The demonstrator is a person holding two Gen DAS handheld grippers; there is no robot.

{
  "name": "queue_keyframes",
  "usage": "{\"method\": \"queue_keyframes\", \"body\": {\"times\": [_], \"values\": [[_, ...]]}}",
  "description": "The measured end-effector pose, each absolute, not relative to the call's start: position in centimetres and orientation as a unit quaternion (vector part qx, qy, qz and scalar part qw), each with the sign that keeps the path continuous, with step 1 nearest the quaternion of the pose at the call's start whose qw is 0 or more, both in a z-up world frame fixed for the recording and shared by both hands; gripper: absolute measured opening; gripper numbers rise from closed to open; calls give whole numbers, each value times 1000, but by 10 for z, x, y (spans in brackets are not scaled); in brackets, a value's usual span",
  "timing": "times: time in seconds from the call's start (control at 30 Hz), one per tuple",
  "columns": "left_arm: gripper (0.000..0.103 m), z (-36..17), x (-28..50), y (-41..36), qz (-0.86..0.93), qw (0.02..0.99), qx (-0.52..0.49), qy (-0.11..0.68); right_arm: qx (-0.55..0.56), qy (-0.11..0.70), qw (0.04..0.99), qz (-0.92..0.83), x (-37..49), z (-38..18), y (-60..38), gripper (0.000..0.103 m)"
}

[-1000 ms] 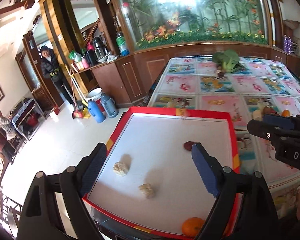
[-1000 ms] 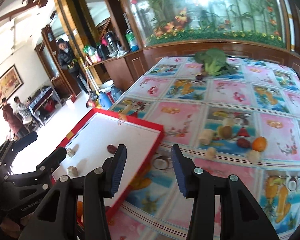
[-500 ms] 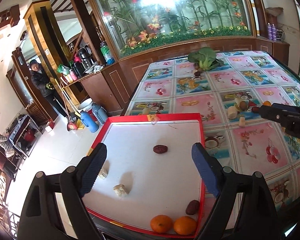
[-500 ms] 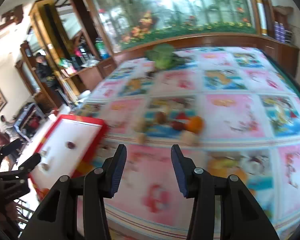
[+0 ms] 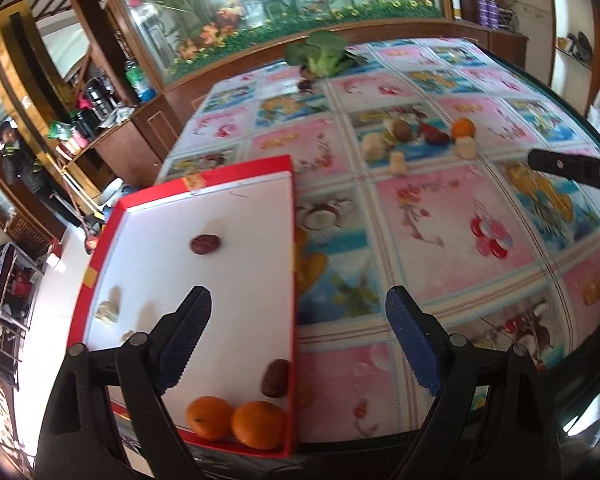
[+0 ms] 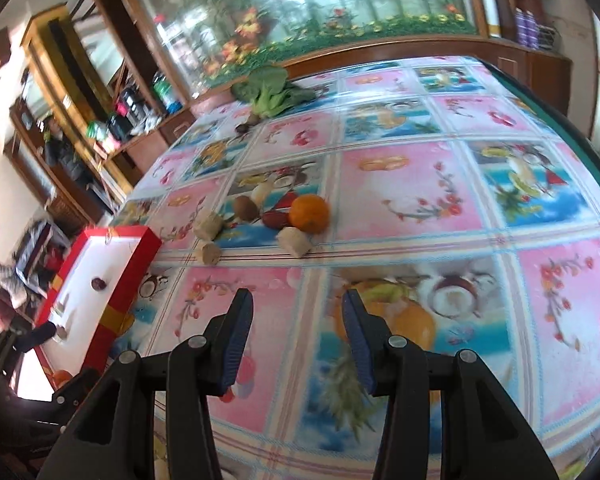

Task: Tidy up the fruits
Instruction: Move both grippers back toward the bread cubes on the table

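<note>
A red-rimmed white tray (image 5: pixel 204 178) lies at the table's left edge. It holds two oranges (image 5: pixel 236 424), two dark red dates (image 5: pixel 205 244) and pale cut chunks (image 5: pixel 107 312). My left gripper (image 5: pixel 298 344) is open and empty above the tray's right rim. On the tablecloth a loose pile holds an orange (image 6: pixel 309 213), a kiwi (image 6: pixel 245 207), a date (image 6: pixel 275 219) and pale chunks (image 6: pixel 294 241). My right gripper (image 6: pixel 297 344) is open and empty, short of that pile. The tray also shows in the right wrist view (image 6: pixel 100 276).
A leafy green vegetable (image 5: pixel 320 54) lies at the table's far end before a wooden cabinet and aquarium wall. The table's edge runs along the right (image 6: pixel 596 152). People stand on the floor to the left (image 5: pixel 16 160).
My left gripper has swung right, from over the tray's middle to its right rim. My right gripper has moved right and forward, nearer the fruit pile. Both stay open.
</note>
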State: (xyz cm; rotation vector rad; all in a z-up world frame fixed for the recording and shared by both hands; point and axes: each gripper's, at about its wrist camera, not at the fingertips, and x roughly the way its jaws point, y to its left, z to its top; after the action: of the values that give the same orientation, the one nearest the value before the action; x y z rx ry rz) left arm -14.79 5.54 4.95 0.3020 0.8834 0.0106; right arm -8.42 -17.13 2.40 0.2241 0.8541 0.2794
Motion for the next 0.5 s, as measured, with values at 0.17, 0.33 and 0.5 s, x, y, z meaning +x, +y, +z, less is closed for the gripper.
{"method": "queue_keyframes", "body": {"times": [0.17, 0.33, 0.5], "values": [[89, 46, -148, 54, -1, 889, 148, 433, 61, 414, 899, 131, -54, 23, -150, 46], [89, 46, -146, 59, 6, 889, 145, 435, 68, 449, 884, 113, -26, 9, -150, 46], [89, 46, -144, 58, 5, 888, 145, 437, 71, 459, 877, 123, -21, 2, -147, 39]]}}
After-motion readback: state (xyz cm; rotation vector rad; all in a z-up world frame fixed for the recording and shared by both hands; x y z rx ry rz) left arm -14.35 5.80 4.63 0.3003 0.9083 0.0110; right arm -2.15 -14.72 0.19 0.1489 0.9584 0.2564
